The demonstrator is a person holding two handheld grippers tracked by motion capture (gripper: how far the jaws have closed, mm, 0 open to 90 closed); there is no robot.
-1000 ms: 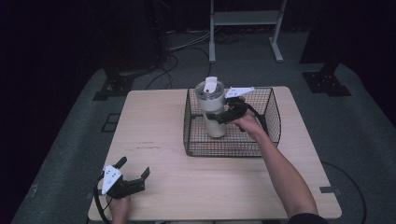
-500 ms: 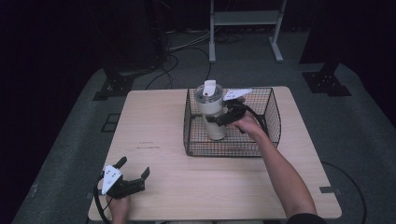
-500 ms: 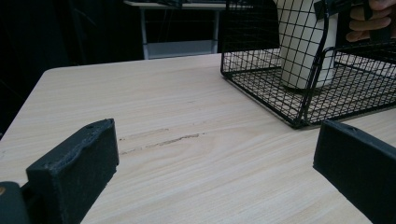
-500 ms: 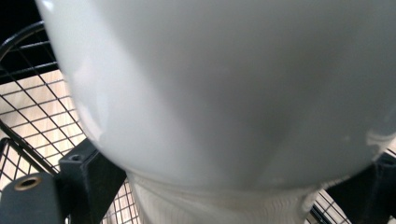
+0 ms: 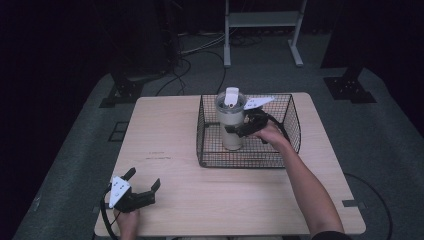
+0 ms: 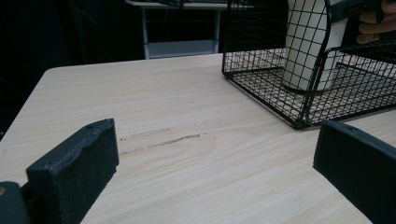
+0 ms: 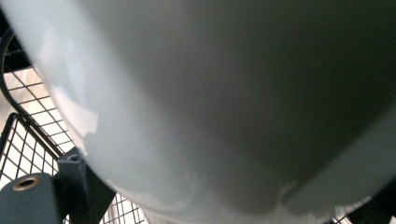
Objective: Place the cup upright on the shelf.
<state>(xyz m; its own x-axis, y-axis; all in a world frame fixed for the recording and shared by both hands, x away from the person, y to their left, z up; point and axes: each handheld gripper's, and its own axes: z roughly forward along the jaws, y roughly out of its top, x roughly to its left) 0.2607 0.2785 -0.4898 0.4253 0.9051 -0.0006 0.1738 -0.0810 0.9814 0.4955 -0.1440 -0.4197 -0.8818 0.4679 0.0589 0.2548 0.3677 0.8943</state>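
Gripping the tumbler (image 5: pixel 231 125) at mid-body, the right gripper (image 5: pixel 239 129) reached into the basket (image 5: pixel 248 160) from the person's right, its jaws closed on the cream wall; in the right gripper view that wall (image 7: pixel 224 107) pressed right up to the camera with a jaw at each lower corner. The tumbler stood upright in the left half of the basket, its base apparently on the mesh floor, lid on top, and the side grip probably kept it from tipping during placing or lifting; which of the two, I could not tell. The left gripper (image 5: pixel 140 189) rested at the near left corner of the table (image 5: pixel 170 130), jaws wide and holding nothing, well apart from the basket and likely parked out of the way. Compared with a second before, the tumbler and right gripper had barely shifted, and the left gripper had not moved.
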